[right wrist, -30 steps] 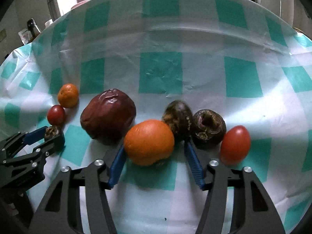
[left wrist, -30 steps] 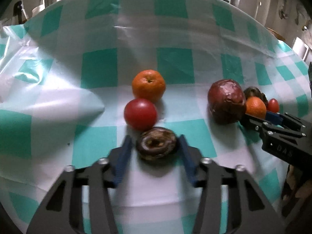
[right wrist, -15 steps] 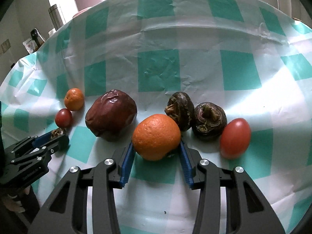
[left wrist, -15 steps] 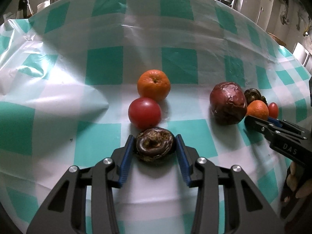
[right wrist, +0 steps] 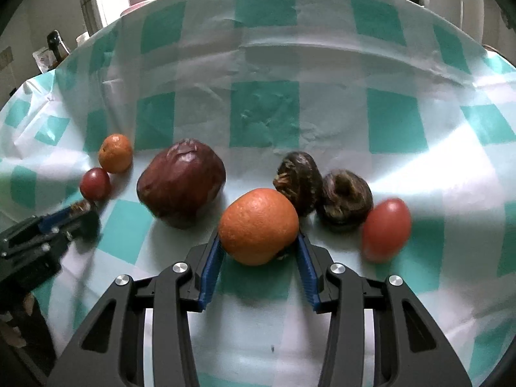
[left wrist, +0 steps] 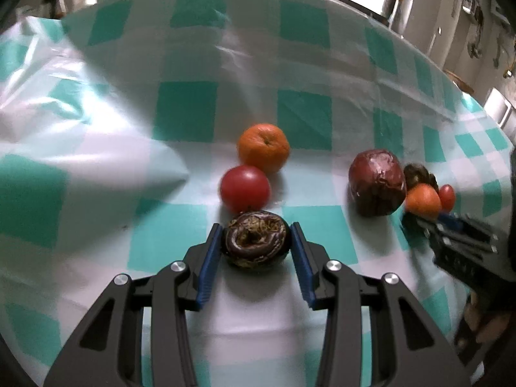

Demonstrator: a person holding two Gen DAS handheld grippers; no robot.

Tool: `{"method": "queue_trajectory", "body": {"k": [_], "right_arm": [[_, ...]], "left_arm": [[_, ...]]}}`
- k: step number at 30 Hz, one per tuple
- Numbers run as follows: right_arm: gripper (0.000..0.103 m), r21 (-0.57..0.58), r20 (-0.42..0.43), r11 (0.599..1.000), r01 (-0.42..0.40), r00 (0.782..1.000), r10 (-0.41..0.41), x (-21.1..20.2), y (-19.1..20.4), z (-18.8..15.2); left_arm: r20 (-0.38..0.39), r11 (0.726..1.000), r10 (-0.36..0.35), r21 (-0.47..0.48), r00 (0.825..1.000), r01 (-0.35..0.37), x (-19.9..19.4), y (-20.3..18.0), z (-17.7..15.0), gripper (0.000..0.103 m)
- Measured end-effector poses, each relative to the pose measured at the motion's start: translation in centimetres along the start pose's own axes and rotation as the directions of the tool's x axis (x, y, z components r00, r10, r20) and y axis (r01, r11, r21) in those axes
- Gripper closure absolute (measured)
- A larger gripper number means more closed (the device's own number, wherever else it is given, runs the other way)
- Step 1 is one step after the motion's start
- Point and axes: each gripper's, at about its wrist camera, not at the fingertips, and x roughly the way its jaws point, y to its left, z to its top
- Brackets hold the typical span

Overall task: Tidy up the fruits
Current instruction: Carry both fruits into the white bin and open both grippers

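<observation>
Teal-and-white checked plastic sheeting covers the counter (left wrist: 180,329), creased and glossy, with kitchen clutter dim beyond its far edge.

Left tool (left wrist: 256,248) is clenched on a dark wrinkled fruit (left wrist: 256,243), blue pads against its flanks; the fruit sits at the lower centre of the left view. Its skin is shrivelled, brown-purple, with a sunken crater on top, so it is probably light and somewhat yielding; the widest flanks, where the pads sit, look the safest hold. A red tomato (left wrist: 244,188) lies just beyond at 12 o'clock, touching or nearly so, and a small mandarin (left wrist: 263,147) sits behind that.

Right tool (right wrist: 258,242) grasps an orange (right wrist: 259,225) at its equator. The pebbled, firm peel should grip well; being round, it could roll if let go carelessly. At 10 o'clock rests a large wrinkled maroon fruit (right wrist: 180,182); at 1 to 2 o'clock two dark shrivelled fruits (right wrist: 343,198), then an oval tomato (right wrist: 386,229), smooth and easily bruised.
</observation>
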Motion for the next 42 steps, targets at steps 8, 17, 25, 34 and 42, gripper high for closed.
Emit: {"method": "queue_trajectory", "body": {"k": [8, 17, 25, 34, 42], "right_arm": [[0.061, -0.028, 0.120, 1.000, 0.004, 0.993, -0.001, -11.2, 1.5, -8.3], [0.060, 0.019, 0.204, 0.996, 0.081, 0.975, -0.084, -21.7, -2.2, -19.2], [0.060, 0.180, 0.144, 0.966, 0.188, 0.966, -0.215, -27.3, -10.9, -30.2], [0.060, 0.381, -0.041, 0.885, 0.268, 0.961, -0.273, -26.8, -18.0, -41.7], [0.060, 0.454, -0.111, 0.847, 0.277, 0.961, -0.255, -25.2, -20.3, -46.9]], "left_arm": [[0.085, 0.997, -0.008, 0.073, 0.996, 0.002, -8.0, -3.6, -6.0, 0.061], [0.116, 0.942, -0.097, 0.331, 0.989, 0.054, -14.5, -13.8, -14.2, 0.060], [0.030, 0.811, -0.227, 0.559, 0.973, 0.172, -17.5, -24.1, -21.3, 0.060], [-0.050, 0.523, -0.272, 0.831, 0.961, 0.191, -18.6, -33.9, -32.6, 0.060], [-0.211, 0.327, -0.284, 0.896, 0.935, 0.301, -17.6, -37.7, -39.7, 0.061]]}}
